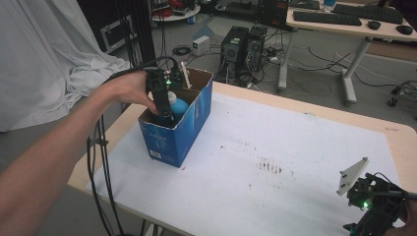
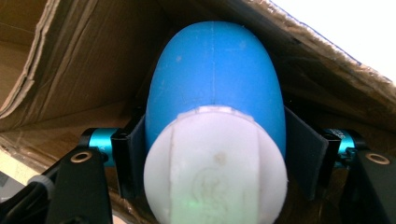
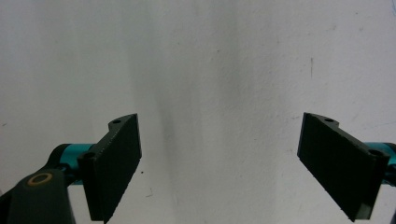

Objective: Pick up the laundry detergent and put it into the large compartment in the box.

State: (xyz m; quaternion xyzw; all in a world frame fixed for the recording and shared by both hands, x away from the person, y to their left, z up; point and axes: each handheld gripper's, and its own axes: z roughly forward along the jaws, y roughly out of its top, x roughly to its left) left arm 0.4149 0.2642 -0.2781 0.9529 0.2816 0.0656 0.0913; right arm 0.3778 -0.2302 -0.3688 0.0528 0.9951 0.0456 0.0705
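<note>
Black fingers [image 2: 133,158] of the left gripper [image 1: 164,105] stand on either side of a blue bottle with a white cap [image 2: 215,116], low inside a blue cardboard box [image 1: 184,132] at the table's far left corner; the left pad sits against the bottle's flank while a slim dark gap shows at the right pad, so the jaws read as parted rather than pressing, the bottle lying between them and apparently resting on the box itself. From beyond the fingertips the brown cardboard wall closes in tightly on both sides and overhead, which suggests the gripper went in lengthwise because the box leaves little room to turn; a straight pull back out past the torn rim looks like the only free path. A white stick [image 1: 185,74] leans out of the box just behind the hand. Far across the white table cover [image 1: 295,147], the right gripper [image 1: 366,216] waits near the near right corner, its two pads [image 3: 116,163] spread wide over bare white surface with nothing between them and open room all around.
</note>
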